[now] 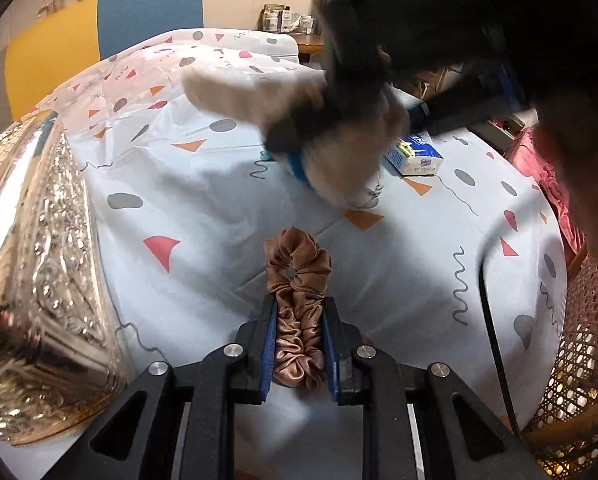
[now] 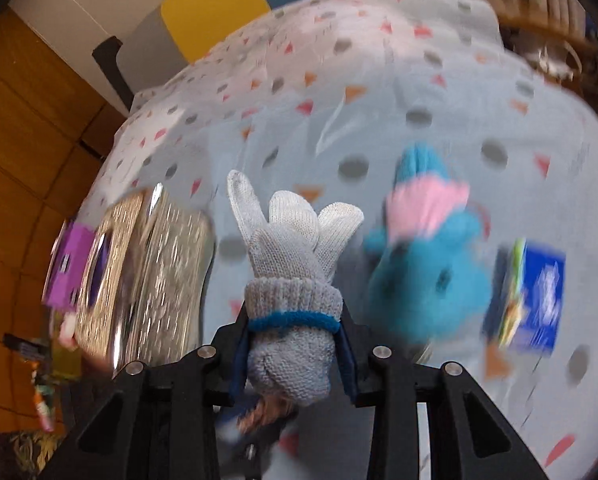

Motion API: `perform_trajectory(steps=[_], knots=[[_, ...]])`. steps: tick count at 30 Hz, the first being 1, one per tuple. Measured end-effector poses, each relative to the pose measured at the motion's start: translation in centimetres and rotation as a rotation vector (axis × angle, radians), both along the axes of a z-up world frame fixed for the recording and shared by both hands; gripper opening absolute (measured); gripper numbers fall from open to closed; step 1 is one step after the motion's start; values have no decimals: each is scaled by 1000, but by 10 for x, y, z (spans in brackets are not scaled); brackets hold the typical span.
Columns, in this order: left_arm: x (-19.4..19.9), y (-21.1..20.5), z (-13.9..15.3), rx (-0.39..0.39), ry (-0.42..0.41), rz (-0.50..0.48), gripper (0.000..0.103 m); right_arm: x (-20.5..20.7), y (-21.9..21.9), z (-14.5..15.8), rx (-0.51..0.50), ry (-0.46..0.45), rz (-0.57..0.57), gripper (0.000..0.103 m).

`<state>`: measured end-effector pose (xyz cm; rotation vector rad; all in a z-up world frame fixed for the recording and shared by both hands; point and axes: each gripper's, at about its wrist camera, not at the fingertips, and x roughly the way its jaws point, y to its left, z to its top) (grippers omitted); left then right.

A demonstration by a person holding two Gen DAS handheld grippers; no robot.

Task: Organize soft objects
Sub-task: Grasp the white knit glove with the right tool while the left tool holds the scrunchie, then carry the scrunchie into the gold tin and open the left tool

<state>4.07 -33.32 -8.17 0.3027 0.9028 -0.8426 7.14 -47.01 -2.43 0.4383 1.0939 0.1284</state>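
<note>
The left gripper [image 1: 299, 344] is closed tight on a brown satin scrunchie [image 1: 299, 292], its blue pads pressing the folds from both sides while the free loop of the scrunchie sticks out ahead of the fingers, over the tablecloth [image 1: 203, 184]. The right gripper [image 2: 293, 344] has a grey knitted glove [image 2: 291, 264] between its fingers, clamped at the cuff near the blue band, with the glove's pale fingers splayed forward; the last change in its jaws is too small to call, so they sit narrowed against the knit. In the left wrist view that same gripper and glove appear as a dark, blurred shape above the middle of the table. The white tablecloth, printed with grey dots, orange and red triangles and squiggles, covers the whole table. An ornate silver tray [image 1: 39, 280] stands at the table's left edge, just beside the left gripper; in the right wrist view a purple box [image 2: 69, 268] lies on it. A teal plush toy [image 2: 431, 272] with a pink part rests on the cloth to the right of the glove, well blurred. Just beside it, farther right, lies a blue pack of tissues [image 2: 539, 300], also seen in the left wrist view past the glove. A woven cane chair [image 1: 579, 380] stands at the right edge of the table, and a black cable [image 1: 495, 340] hangs down in front of it.
</note>
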Motion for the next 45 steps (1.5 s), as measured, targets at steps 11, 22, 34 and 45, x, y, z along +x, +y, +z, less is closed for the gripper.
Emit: perform_trajectory(steps=[11,22,34,45], knots=[[-3,0,11,44,25,15,20,2,-5,-41,-155,140,-149,36],[32,-3,79,-67,8,76,20,-7,-24,-44,-106,144,-217,36],[121,58,163,-155,-101,277,20,3,-14,-48,-147,144,-200,36],[144,193,166,-133,-134,516,20,8,-6,-50,-195,142,-179,36]])
